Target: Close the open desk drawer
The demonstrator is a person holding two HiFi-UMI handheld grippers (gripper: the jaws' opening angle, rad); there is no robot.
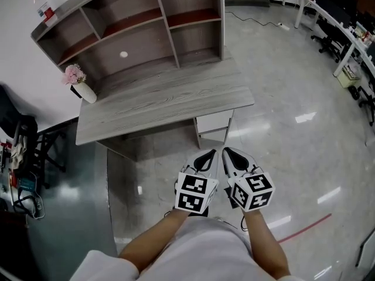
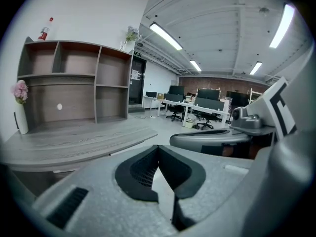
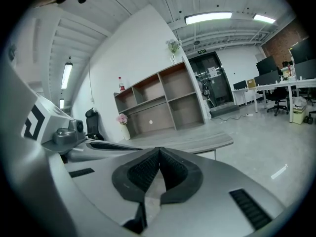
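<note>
The left tongs (image 1: 206, 155) and the right tongs (image 1: 229, 154) are both pressed closed with nothing between them. They are side by side near the person's body, well apart from the drawer (image 1: 214, 122). The drawer sits under the counter's (image 1: 164, 101) front right corner (how far it stands out is hard to tell). Its white front faces the person, with its long axis along the counter's front edge. An off-centre push could skew and jam it, and the narrow closed tips might skid off the smooth front.
</note>
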